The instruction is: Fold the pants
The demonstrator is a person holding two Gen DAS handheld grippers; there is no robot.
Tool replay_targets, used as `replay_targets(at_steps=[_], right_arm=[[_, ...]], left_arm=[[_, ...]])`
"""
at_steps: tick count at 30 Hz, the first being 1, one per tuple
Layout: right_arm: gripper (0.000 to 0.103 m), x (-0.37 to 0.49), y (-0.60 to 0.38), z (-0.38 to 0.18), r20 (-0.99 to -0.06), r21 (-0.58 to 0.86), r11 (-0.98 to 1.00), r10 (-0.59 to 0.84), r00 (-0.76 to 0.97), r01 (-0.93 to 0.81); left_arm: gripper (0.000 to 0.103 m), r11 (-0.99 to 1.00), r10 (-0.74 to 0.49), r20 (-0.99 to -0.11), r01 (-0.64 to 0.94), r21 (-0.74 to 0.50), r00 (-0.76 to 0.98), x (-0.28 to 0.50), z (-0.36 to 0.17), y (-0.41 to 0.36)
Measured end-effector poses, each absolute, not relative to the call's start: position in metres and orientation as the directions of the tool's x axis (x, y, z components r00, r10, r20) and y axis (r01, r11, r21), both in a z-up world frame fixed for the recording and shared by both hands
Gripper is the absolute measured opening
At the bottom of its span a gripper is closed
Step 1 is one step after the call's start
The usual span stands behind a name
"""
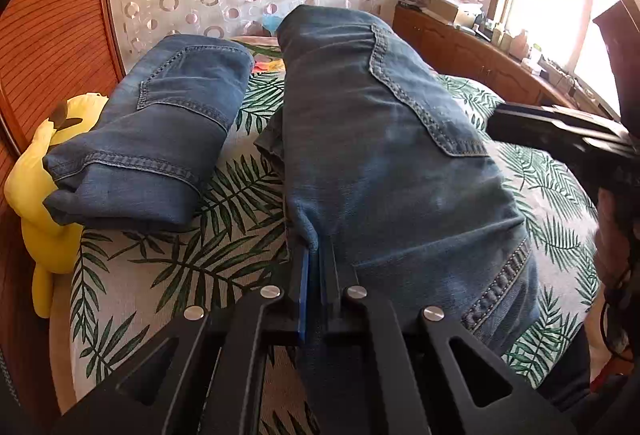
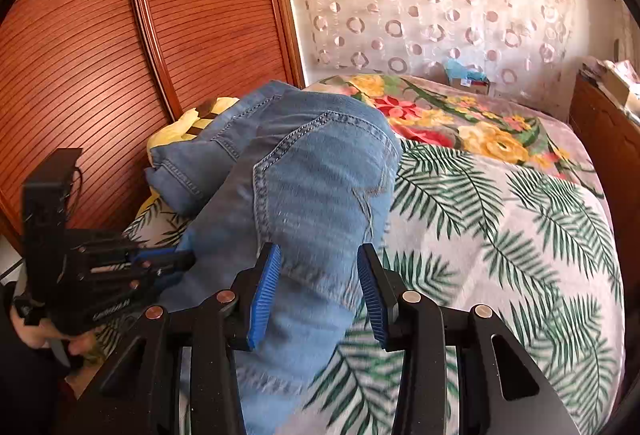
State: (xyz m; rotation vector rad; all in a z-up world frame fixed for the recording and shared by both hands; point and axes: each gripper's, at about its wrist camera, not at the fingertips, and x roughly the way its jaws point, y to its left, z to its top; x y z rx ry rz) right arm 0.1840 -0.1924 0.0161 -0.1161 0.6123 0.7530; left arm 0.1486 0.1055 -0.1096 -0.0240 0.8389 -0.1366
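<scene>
A pair of blue jeans (image 1: 380, 139) lies lengthwise on the palm-leaf bedspread (image 1: 180, 275), back pocket up. My left gripper (image 1: 316, 247) is shut on the near left edge of the jeans, with denim pinched between its blue pads. In the right wrist view the same jeans (image 2: 316, 171) run under and between the blue pads (image 2: 264, 295) of my right gripper (image 2: 319, 251). It stands open over the right edge, and I see no pad pressing. The left gripper (image 2: 180, 263) shows at the left, and the right gripper (image 1: 492, 123) hovers beside the pocket.
A second, folded pair of jeans (image 1: 160, 139) rests at the left against a yellow plush toy (image 1: 40, 175). A slatted wooden door (image 2: 120, 35) stands behind them. A floral blanket (image 2: 460, 115) covers the bed's far end. A cluttered wooden dresser (image 1: 480, 55) lines the right under the window.
</scene>
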Motion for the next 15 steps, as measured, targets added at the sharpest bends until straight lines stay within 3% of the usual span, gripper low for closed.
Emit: replay_targets(at_steps=[6,15], right_arm=[[0.042,0.217,-0.177,-0.019,-0.639,0.103,0.750,0.554,0.534,-0.654],[0.042,0.227,-0.182,-0.019,-0.637,0.126,0.736,0.574,0.515,-0.665]], left_arm=[[0.005,0.992,-0.123,-0.740,0.109,-0.068,0.661,0.147,-0.111,0.104],[0.005,0.993,-0.097,-0.733,0.117,-0.024,0.674,0.143,-0.104,0.096]])
